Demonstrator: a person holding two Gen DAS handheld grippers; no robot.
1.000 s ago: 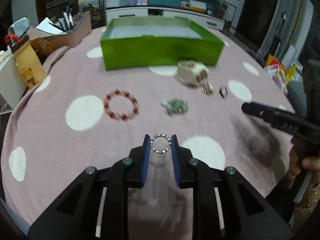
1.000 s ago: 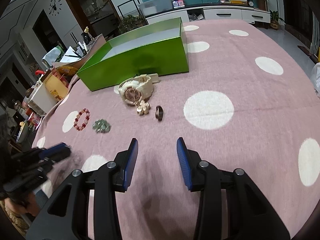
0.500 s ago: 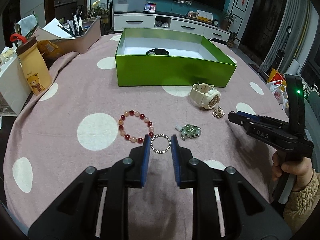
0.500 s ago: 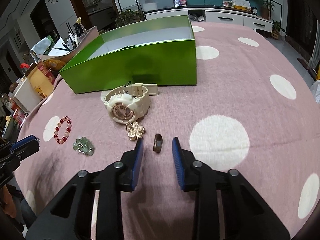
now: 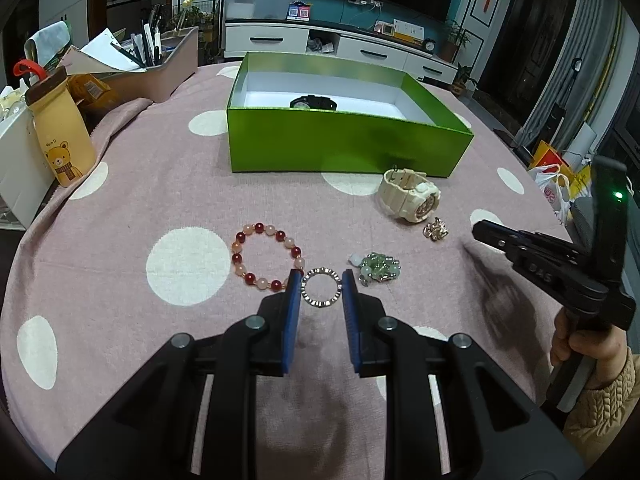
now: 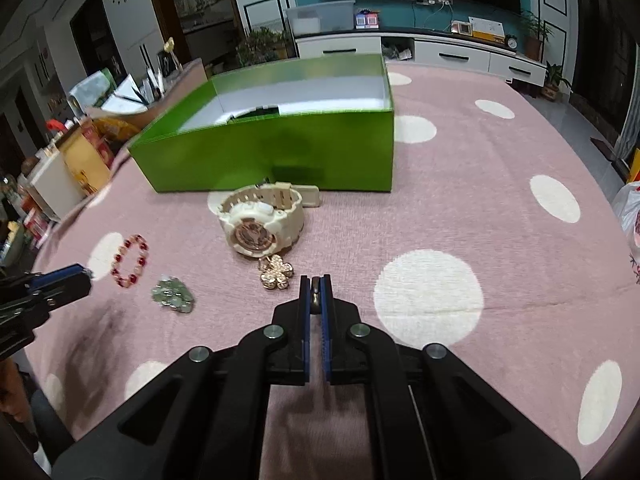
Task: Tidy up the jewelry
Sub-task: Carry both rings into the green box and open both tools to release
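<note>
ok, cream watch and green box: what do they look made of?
Cream watch: probably matte resin or plastic, with a chunky moulded case and strap; the dial looks rose-gold metallic. Green box: likely cardboard with a glossy, slightly metallic green wrap, going by its thin straight walls, soft reflections and plain white inside.

Two watches, one cream plastic (image 5: 412, 195) and one black (image 5: 313, 102), two bracelets, one of red and pink beads (image 5: 267, 256) and one silver studded (image 5: 321, 287), one green bead cluster (image 5: 377, 272), one gold flower brooch (image 6: 276, 273), one dark ring (image 6: 316, 295), one open green cardboard box (image 5: 344, 146).
</note>
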